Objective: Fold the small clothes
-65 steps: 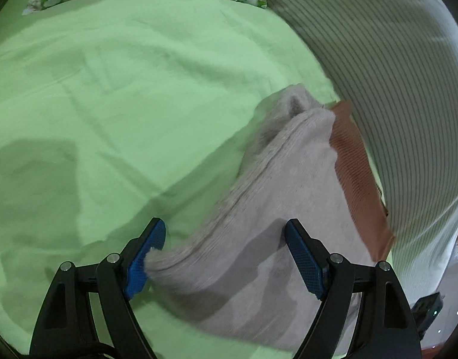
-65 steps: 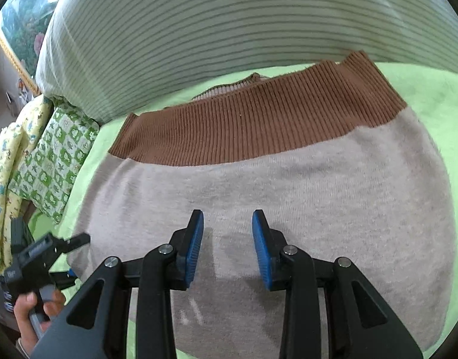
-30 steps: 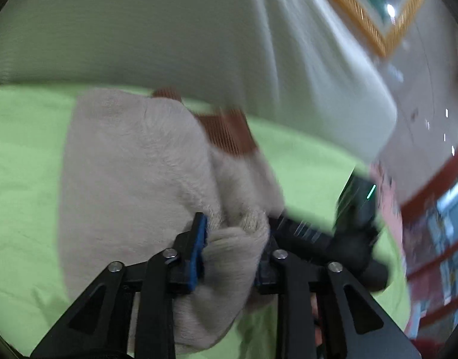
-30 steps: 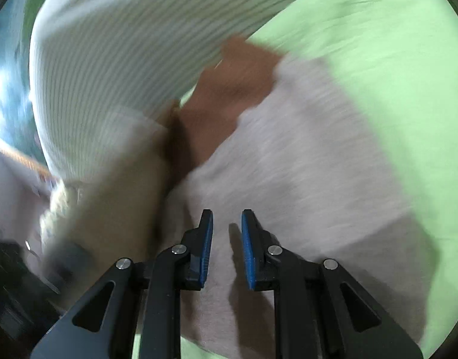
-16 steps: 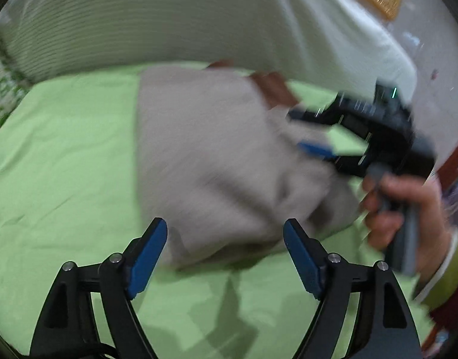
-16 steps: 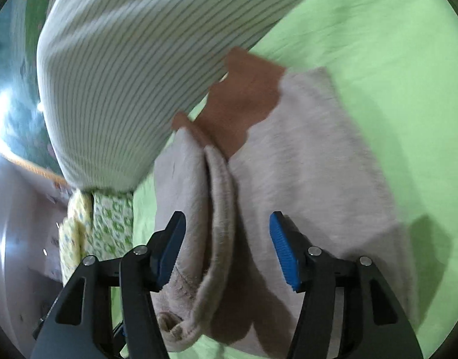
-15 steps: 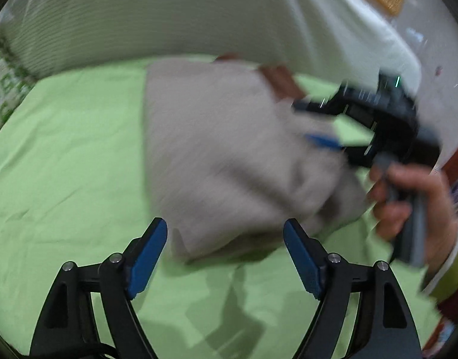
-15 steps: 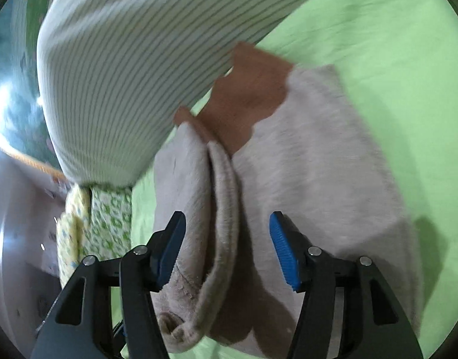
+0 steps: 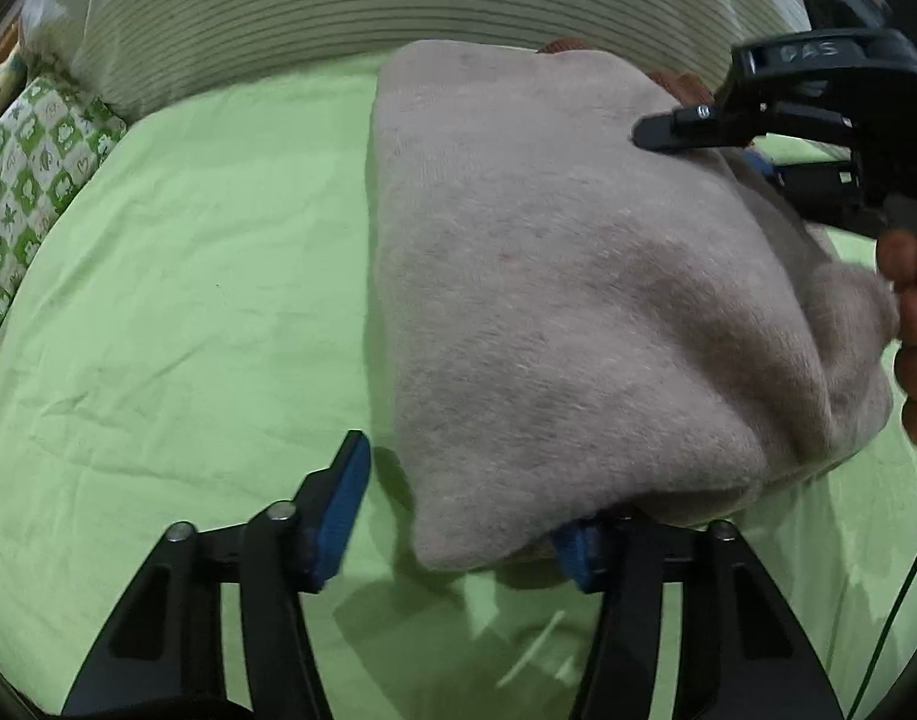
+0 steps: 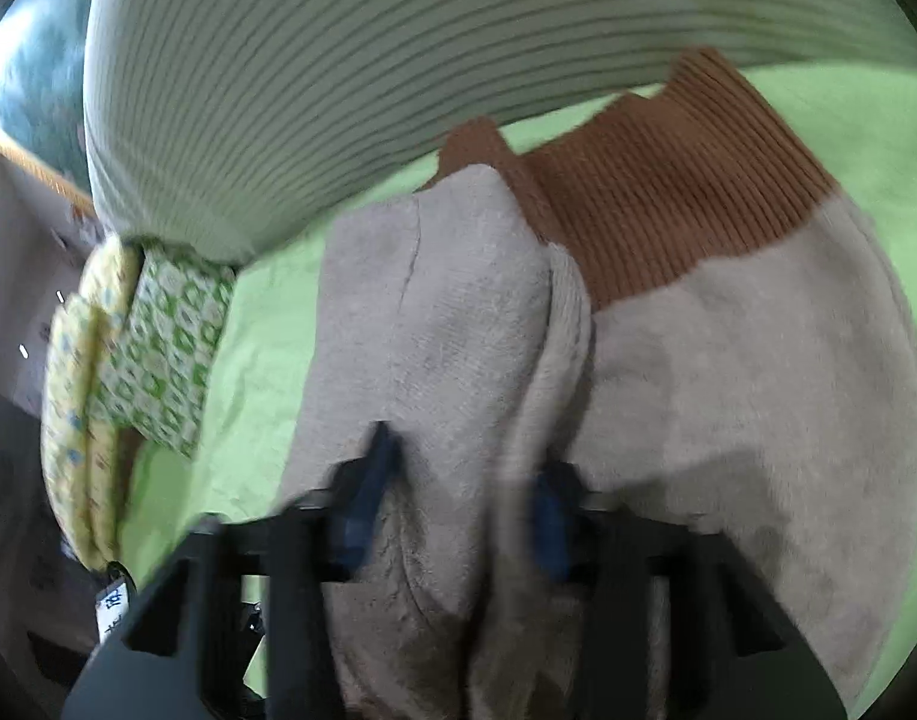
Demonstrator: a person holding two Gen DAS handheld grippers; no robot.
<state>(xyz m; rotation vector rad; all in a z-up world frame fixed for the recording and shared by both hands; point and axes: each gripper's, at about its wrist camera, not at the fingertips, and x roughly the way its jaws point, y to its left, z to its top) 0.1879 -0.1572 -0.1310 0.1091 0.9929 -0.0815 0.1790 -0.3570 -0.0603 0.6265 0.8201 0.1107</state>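
A beige sweater [image 9: 548,300] with a brown ribbed hem [image 10: 668,192] lies folded on the green sheet [image 9: 188,300]. My left gripper [image 9: 458,531] is at its near corner with jaws closing. The right pad is tucked under the fabric, and the left pad stands clear of the edge. My right gripper [image 10: 458,498], blurred, is closing on a raised fold of the sweater [image 10: 446,360], which fills the space between its pads. In the left wrist view the right gripper [image 9: 716,153] comes in from the right, held by a hand [image 9: 914,312].
A large striped pillow [image 9: 398,0] lies along the far edge of the sheet, close behind the hem. A green patterned cushion [image 9: 32,138] sits at the far left and also shows as the cushion [image 10: 164,348]. Bare sheet lies left of the sweater. A thin green cable [image 9: 902,600] hangs at the right.
The left jaws have narrowed and dropped onto the sweater's near corner. The right jaws have drawn in around the fold, and that view has swung to show more of the brown hem.
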